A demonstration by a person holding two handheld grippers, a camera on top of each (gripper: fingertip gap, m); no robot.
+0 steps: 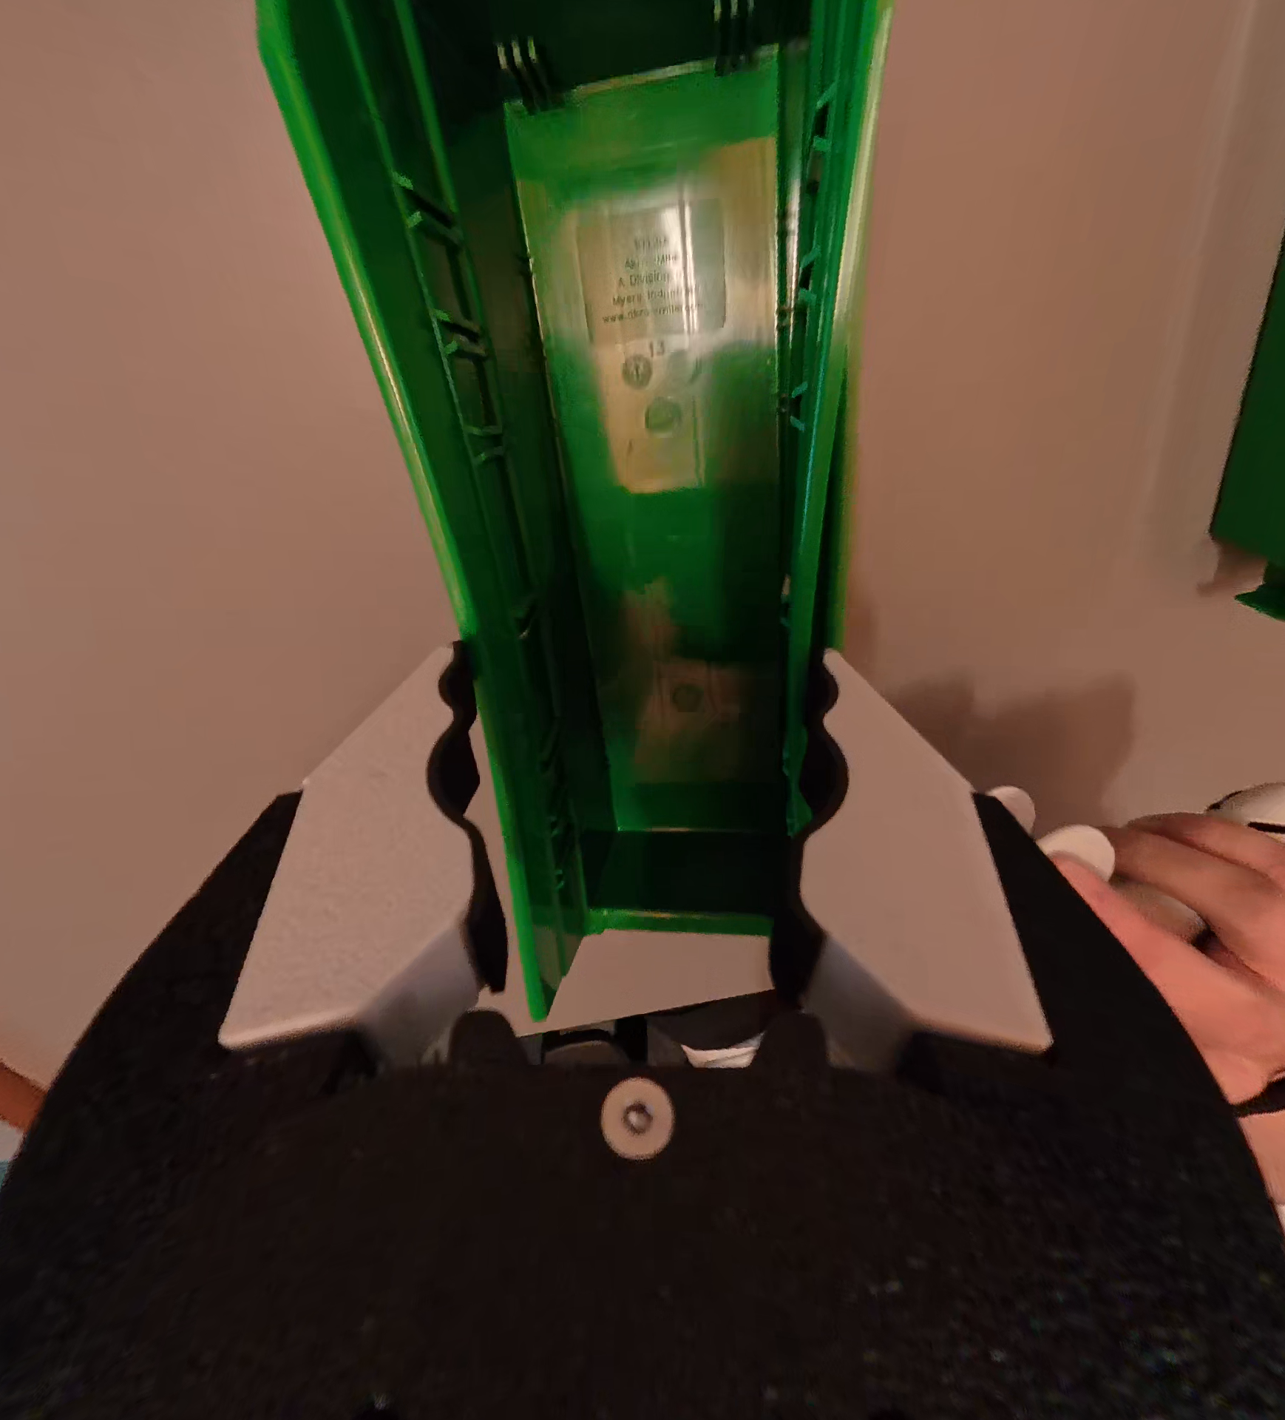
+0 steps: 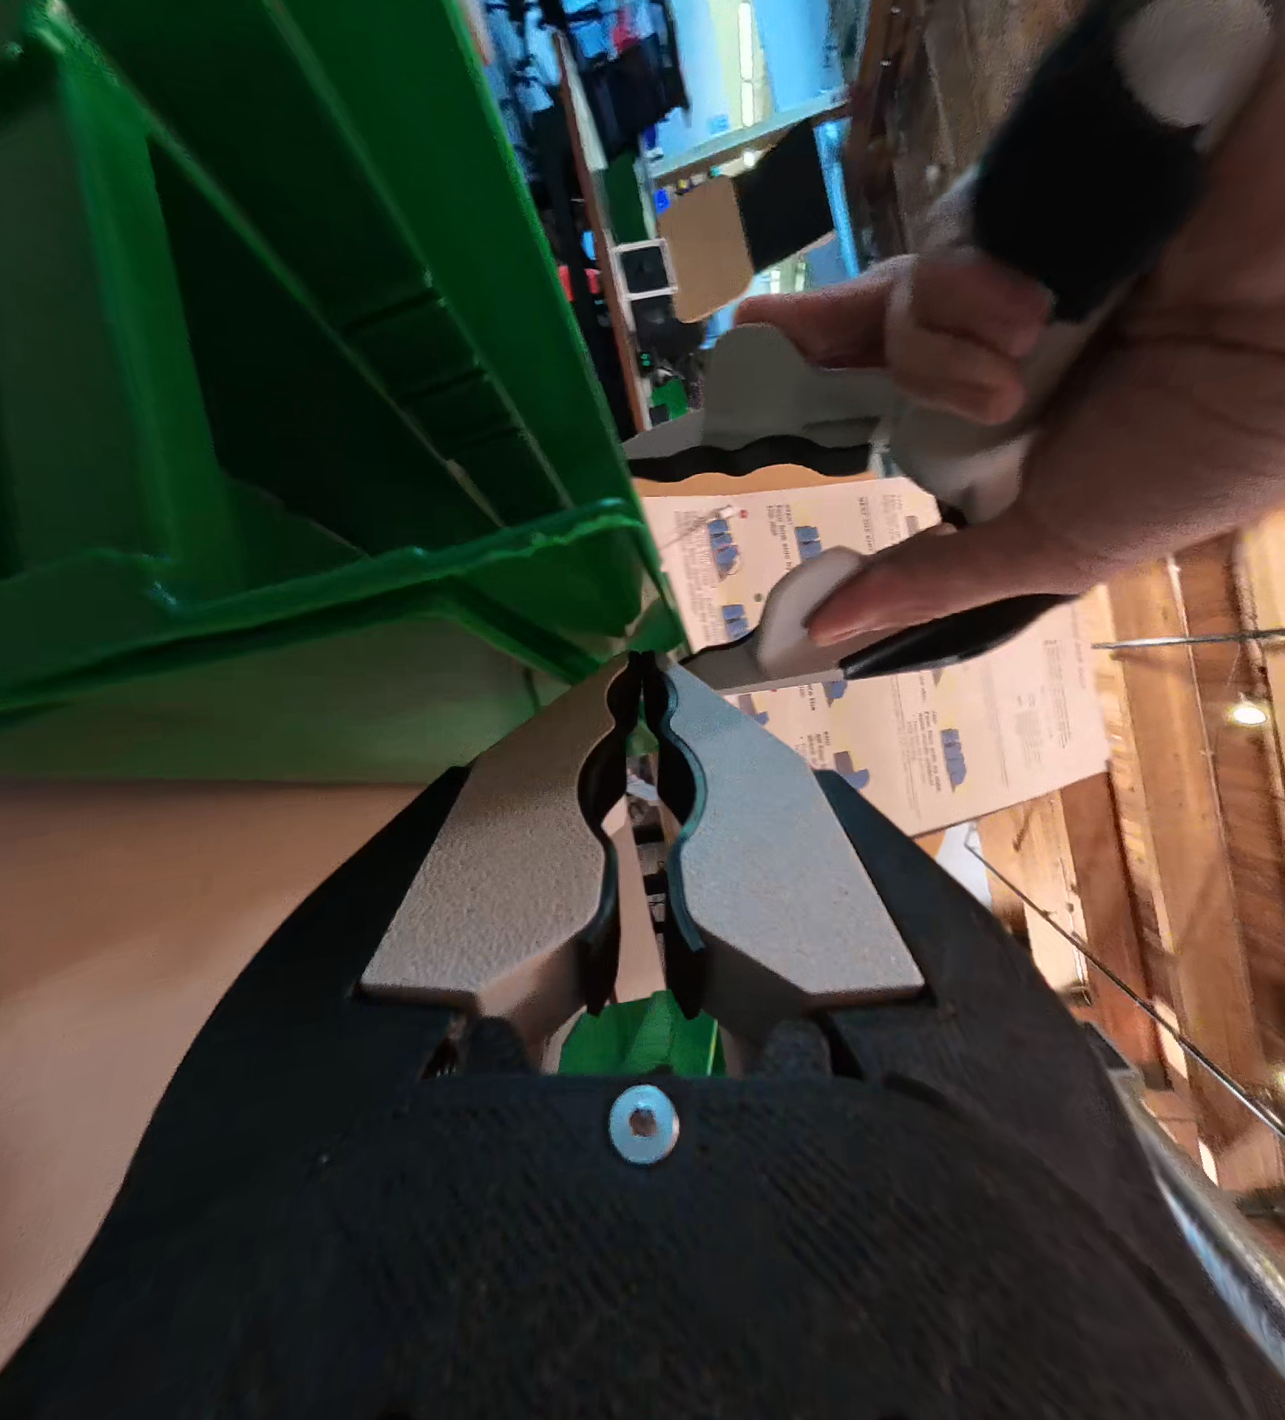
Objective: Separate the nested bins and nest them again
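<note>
Green bin (image 1: 647, 538) pinched in left claw (image 1: 639, 768), right claw (image 2: 643, 684) pinching second bin's (image 2: 240, 384) rim, printed sheet (image 2: 893, 653) beyond.

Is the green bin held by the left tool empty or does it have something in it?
Empty. The left wrist view looks straight into the green bin held in the left tool: only its bare floor with moulded markings shows, nothing inside.

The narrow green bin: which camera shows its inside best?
The left wrist view: it looks straight down into the narrow green bin, held between that gripper's jaws. The right wrist view shows only green bin walls from outside.
</note>
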